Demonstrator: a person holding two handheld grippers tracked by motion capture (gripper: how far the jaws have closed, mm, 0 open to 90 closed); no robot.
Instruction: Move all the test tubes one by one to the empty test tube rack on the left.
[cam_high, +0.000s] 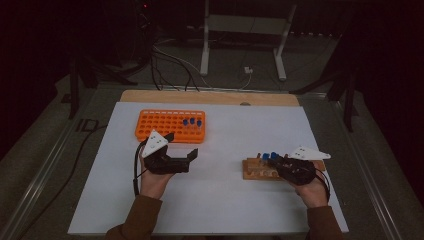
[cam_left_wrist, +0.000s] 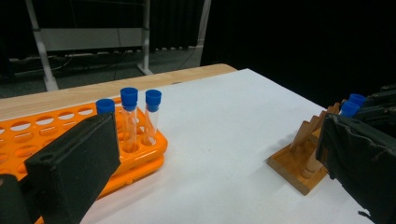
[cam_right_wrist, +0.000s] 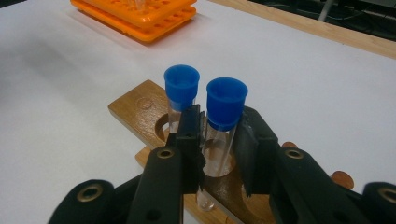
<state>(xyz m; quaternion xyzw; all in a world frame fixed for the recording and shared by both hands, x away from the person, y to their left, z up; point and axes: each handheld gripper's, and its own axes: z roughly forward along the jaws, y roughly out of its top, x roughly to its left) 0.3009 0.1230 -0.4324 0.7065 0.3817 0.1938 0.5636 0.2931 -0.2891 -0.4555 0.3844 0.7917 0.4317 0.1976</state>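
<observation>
The tabletop, covered in white, is carrying everything, with bare wood showing along its far edge. On its far left the orange rack is lying flat, and 3 blue-capped tubes are standing upright in holes at its right end. Nearer the person, to the right, the wooden rack is sitting on the white surface, well apart from the orange one.

The left gripper is hovering just in front of the orange rack with its jaws standing apart and nothing between them.

The right gripper is reaching over the wooden rack, its jaws clamping from both sides on a blue-capped tube, just below the cap. That tube is standing upright in a hole of the wooden rack. A 2nd blue-capped tube is standing in the neighbouring hole, just beside the clamped one and outside the jaws.
</observation>
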